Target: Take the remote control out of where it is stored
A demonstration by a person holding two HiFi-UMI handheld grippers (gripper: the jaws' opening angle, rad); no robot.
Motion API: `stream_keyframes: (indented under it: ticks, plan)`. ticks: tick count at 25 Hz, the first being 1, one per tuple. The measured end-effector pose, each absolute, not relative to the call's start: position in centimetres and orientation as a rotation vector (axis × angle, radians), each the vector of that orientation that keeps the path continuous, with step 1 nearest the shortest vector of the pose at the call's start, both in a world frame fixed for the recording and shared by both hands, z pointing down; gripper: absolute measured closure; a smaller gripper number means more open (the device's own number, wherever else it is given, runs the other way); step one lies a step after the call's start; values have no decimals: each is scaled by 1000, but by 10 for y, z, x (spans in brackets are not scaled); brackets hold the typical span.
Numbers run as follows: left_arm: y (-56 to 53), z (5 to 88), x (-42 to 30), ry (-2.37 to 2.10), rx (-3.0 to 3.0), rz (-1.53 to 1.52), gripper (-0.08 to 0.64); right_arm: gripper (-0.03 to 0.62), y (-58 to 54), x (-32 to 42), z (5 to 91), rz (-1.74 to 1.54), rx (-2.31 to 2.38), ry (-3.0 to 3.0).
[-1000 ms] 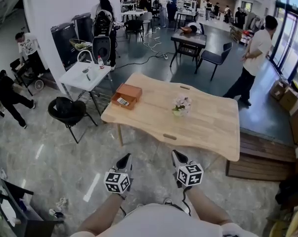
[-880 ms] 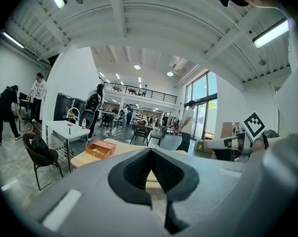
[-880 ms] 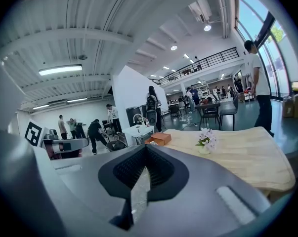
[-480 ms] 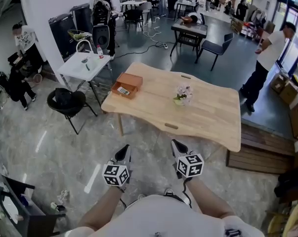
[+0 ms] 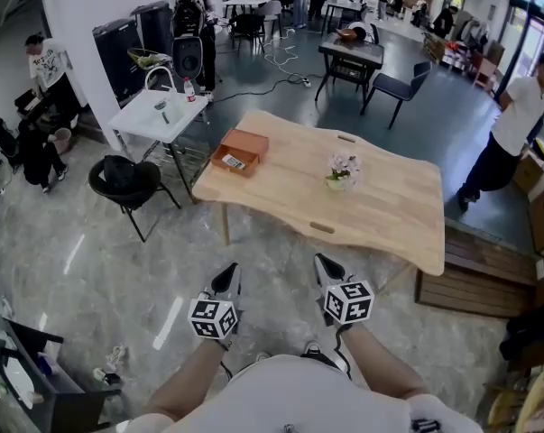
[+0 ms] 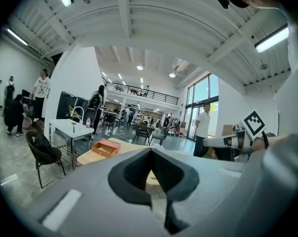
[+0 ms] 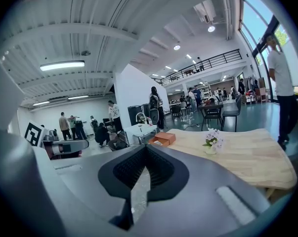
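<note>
An orange box (image 5: 236, 152) lies open on the far left corner of the wooden table (image 5: 380, 215); a small dark and white object shows inside it, too small to identify. The box also appears in the left gripper view (image 6: 105, 147) and the right gripper view (image 7: 163, 139). My left gripper (image 5: 227, 278) and right gripper (image 5: 325, 269) hang side by side over the floor, short of the table's near edge, well away from the box. Both are shut with nothing between the jaws (image 6: 149, 153) (image 7: 146, 150).
A small pot of flowers (image 5: 343, 170) stands mid-table. Left of the table are a black chair (image 5: 123, 179) and a white side table (image 5: 160, 115) with a bottle. Several people stand around; one in a white shirt (image 5: 515, 133) is at the right. A wooden platform (image 5: 474, 278) lies by the table's right end.
The view has drifted slightly toward the table. The person in the white shirt has walked away to the right. Both grippers hold the same pose, still shut.
</note>
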State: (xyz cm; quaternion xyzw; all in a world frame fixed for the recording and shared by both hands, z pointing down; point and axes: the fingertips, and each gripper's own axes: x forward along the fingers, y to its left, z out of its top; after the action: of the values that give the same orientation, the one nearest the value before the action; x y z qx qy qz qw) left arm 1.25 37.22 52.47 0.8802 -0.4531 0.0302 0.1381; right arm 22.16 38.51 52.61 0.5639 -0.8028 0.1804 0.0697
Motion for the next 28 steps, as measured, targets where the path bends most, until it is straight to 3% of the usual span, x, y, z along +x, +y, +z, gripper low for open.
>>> stream_keyframes:
  ticks: [15,28]
  plan:
    - [388,534,-54,-1329,2512,75,560,566,396,160,529,544,1691,-2412]
    - [322,547,-81,-1418,2451,94,560,566,316,140,542,576,1630,-2465]
